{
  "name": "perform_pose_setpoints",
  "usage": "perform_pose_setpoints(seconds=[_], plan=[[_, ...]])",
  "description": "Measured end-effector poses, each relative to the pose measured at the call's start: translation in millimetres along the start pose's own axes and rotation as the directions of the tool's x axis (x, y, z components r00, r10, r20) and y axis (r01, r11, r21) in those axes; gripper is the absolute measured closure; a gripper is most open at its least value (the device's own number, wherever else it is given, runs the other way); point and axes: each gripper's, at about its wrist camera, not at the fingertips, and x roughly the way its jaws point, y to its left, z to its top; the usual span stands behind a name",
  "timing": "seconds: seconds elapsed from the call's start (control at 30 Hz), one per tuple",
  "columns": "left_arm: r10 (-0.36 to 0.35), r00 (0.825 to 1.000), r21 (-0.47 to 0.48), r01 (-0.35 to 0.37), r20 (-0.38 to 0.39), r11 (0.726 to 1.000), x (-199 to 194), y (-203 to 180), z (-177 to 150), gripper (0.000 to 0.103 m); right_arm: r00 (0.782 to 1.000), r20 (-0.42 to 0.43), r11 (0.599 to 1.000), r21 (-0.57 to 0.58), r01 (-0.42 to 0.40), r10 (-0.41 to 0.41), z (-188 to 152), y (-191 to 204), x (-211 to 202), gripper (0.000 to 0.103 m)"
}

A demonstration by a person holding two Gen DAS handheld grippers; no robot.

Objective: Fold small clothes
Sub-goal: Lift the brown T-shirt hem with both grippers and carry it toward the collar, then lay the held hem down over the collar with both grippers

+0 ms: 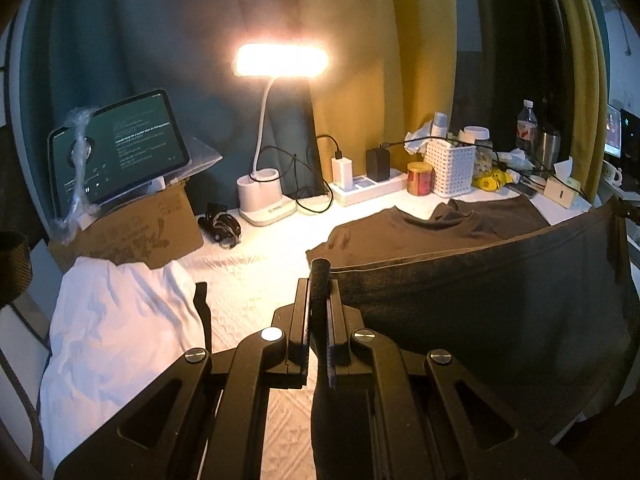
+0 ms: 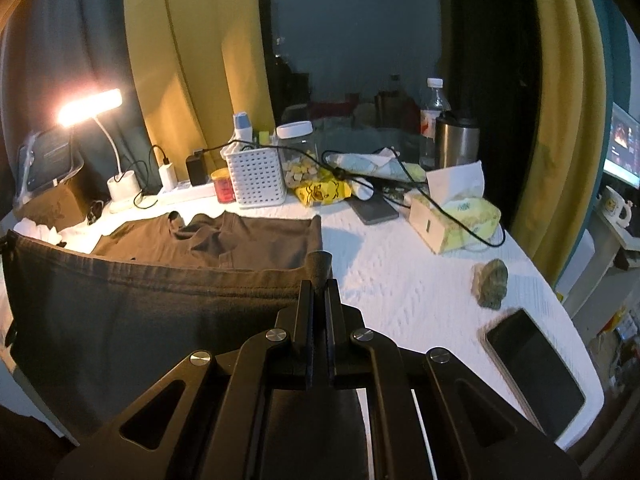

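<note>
White textured table cover (image 2: 400, 280) under everything. Dark brown T-shirt (image 1: 440, 232) spread on it, collar toward the clutter, lower hem lifted off the surface and stretched taut. Left gripper (image 1: 318, 292) clamped tight on one hem corner, right gripper (image 2: 319, 286) clamped tight on the other. White garment (image 1: 120, 320) heaped at left. Lit tablet (image 1: 116, 148) on a cardboard box, text too small to read. Lit desk lamp (image 1: 280, 60). Dark phone (image 2: 536, 368) near the edge, unreadable.

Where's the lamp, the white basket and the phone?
lamp (image 1: 281, 60), left wrist view, glowing head.
white basket (image 2: 256, 178), right wrist view, front wall.
phone (image 2: 536, 364), right wrist view, dark screen.
</note>
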Motion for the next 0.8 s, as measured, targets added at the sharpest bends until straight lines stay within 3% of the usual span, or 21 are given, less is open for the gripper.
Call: perform_pose_setpoints(seconds=[0.8], plan=[[-0.013,0.999,-0.003,0.013,0.042,1.0,57,15,48,0.098,1.0,0.028,1.0,-0.024,-0.007,0.008,60,7,59,0.097]])
